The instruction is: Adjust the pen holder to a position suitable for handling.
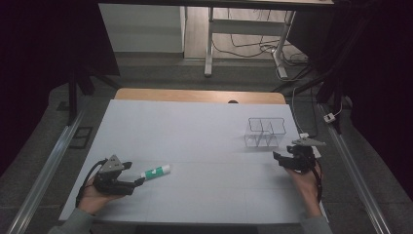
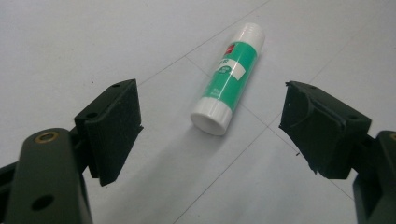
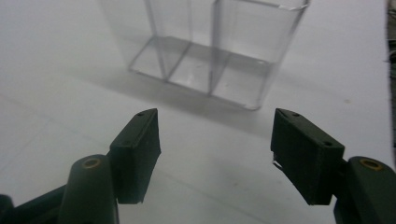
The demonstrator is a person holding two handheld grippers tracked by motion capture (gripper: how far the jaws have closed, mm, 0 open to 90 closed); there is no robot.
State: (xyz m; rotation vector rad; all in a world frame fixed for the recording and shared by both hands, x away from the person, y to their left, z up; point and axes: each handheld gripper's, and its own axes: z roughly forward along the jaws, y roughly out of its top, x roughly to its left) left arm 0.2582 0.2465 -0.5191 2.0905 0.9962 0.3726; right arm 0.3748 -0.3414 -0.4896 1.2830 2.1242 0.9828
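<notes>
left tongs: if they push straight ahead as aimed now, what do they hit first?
Most likely the glue stick: it lies on the table just ahead of the open left tongs, white end nearest, roughly centred in the gap. Exact depth is unclear.

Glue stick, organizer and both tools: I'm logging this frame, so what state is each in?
Glue stick: capped, lying on its side on the table, untouched.
Clear organizer: upright, compartments empty.
Left tool: open, aimed at the glue stick, holding nothing.
Right tool: open, facing the organizer, holding nothing.
</notes>
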